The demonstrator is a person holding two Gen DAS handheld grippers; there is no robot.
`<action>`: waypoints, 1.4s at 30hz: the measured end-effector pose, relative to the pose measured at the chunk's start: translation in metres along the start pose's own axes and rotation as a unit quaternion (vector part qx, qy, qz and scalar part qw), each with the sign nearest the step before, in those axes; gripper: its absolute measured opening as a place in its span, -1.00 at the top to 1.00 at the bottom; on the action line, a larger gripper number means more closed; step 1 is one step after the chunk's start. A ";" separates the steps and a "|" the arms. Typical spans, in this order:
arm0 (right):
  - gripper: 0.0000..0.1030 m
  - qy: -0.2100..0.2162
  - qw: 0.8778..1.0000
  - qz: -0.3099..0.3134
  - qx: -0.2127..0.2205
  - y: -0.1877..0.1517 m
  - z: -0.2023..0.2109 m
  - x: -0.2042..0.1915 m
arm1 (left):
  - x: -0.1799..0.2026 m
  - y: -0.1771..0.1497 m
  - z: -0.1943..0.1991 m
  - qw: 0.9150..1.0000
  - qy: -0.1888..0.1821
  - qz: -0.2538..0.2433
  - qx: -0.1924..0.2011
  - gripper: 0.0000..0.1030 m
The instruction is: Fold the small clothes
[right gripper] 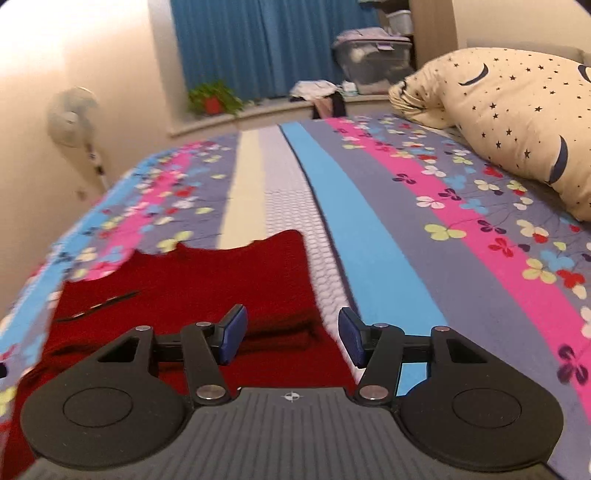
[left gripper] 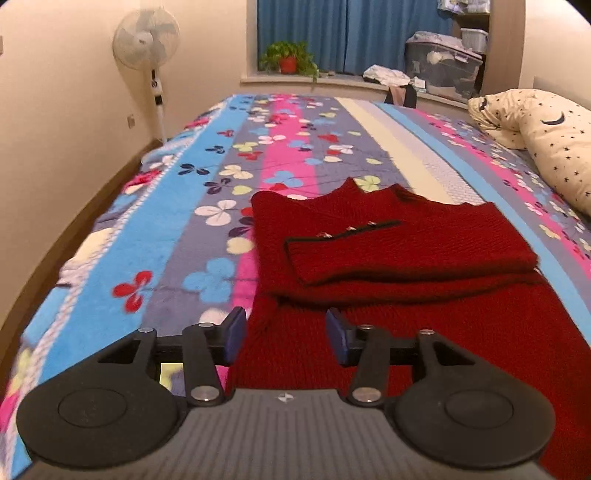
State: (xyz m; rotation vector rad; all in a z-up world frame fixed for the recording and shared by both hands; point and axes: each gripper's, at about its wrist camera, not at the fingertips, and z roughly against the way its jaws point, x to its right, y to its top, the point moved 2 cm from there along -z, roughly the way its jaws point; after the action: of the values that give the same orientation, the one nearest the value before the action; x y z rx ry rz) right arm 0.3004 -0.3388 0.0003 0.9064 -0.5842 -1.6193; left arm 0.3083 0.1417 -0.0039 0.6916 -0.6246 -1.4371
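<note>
A bed (left gripper: 207, 258) carries everything here, covered by a fleece blanket striped in blue, grey, pink and cream and printed with clover shapes. A cream pillow (left gripper: 554, 147) with dark stars and crescents lies along the bed's right edge, toward the far right corner. Beyond the far edge of the bed runs a window ledge under blue curtains (left gripper: 332, 33), with a clear storage bin (left gripper: 443, 66) at its right end, a loose heap of clothes (left gripper: 388, 75) beside the bin and a potted plant (left gripper: 288, 59) in a red pot at its left end. A white standing fan (left gripper: 146, 40) is on the floor off the bed's far left corner.

The red knitted sweater (left gripper: 388, 258) lies flat on the blanket at the near edge of the bed, about the middle of its width, neckline pointing to the far edge. A sleeve with dark trim and small metal buttons is folded across the chest, and the right side is folded over as well, so the upper part is layered while the lower body spreads out single toward the near edge.

The left gripper (left gripper: 286, 334) hangs low over the sweater's lower left part, jaws released and holding nothing, red knit showing in the gap between the blue pads. The right gripper (right gripper: 291, 334) is over the sweater's right border, where the knit meets the blanket; its jaws are released too, with nothing between them.
</note>
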 end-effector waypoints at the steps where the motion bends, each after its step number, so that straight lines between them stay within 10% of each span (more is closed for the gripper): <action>1: -0.12 0.008 1.000 0.001 -0.002 -0.007 0.013 0.000 | 0.002 -0.006 0.016 1.000 -0.002 -0.001 0.001 -0.16; 14: -0.12 -0.003 0.999 -0.003 0.038 -0.068 0.119 0.017 | 0.009 -0.088 0.114 0.999 -0.010 -0.013 0.032 -0.30; 20: 0.30 -0.023 0.999 -0.010 0.042 -0.077 0.137 0.043 | -0.026 -0.097 0.118 0.997 -0.036 0.064 0.005 0.09; 25: 0.48 -0.031 0.999 -0.021 0.011 -0.086 0.135 0.061 | -0.034 -0.099 0.124 0.997 -0.041 0.061 -0.006 0.64; 42: 0.28 -0.047 0.985 -0.064 -0.152 -0.117 0.081 0.092 | -0.066 -0.142 0.089 0.989 -0.076 0.104 -0.076 0.65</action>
State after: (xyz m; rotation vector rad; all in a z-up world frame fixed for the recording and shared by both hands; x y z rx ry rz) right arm 0.1597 -0.4072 -0.0664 0.6546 -0.3330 -1.8157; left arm 0.1446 0.2020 -0.0492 0.3867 -0.6761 -1.3348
